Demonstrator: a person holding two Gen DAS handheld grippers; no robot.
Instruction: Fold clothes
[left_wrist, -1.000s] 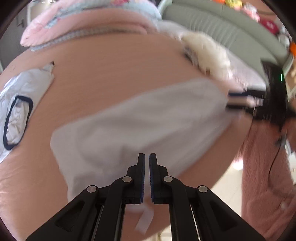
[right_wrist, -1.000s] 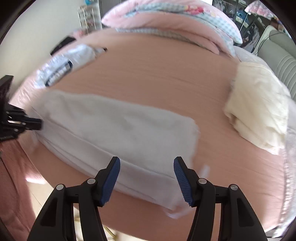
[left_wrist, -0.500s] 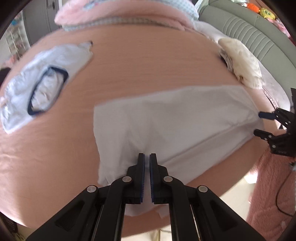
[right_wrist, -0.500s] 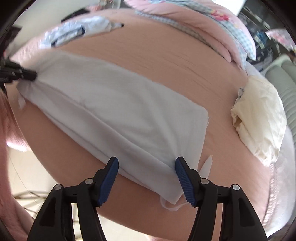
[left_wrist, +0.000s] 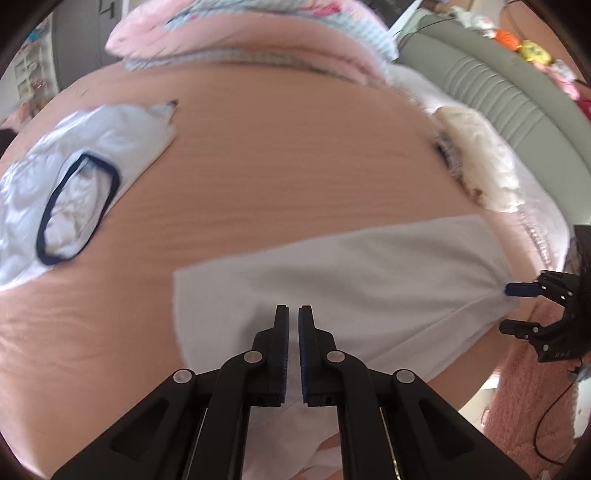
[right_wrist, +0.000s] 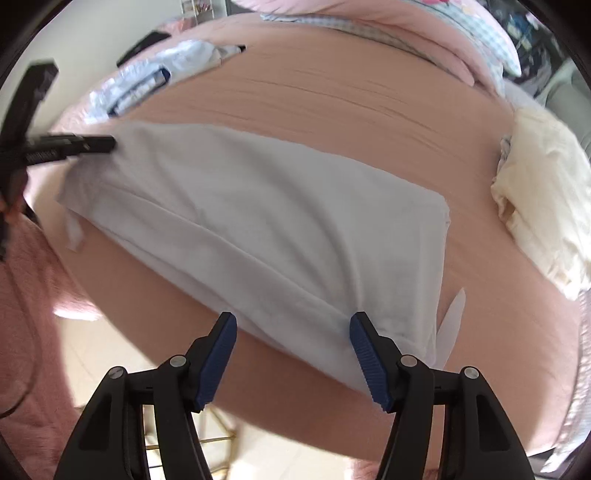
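A white garment (left_wrist: 369, 288) lies folded lengthwise near the front edge of a pink bed (left_wrist: 295, 155). My left gripper (left_wrist: 293, 314) is shut at the garment's left end, with white cloth bunched under its fingers. In the right wrist view the left gripper (right_wrist: 110, 142) has its tip at that corner of the garment (right_wrist: 277, 221). My right gripper (right_wrist: 293, 325) stands open and straddles the garment's near hem at the right end without pressing on it. From the left wrist view the right gripper (left_wrist: 511, 308) shows at the garment's far right edge.
A light blue garment with a dark-trimmed neck opening (left_wrist: 74, 192) lies at the far left of the bed. A cream pile of clothes (right_wrist: 543, 206) sits at the right. Pink pillows (left_wrist: 240, 33) line the back. A fluffy pink sleeve (left_wrist: 535, 398) and the floor (right_wrist: 258, 450) are close by.
The left wrist view has swung and rolled, so the white garment now sits lower and further right. The right jaws have spread a little wider. The left jaws stay shut.
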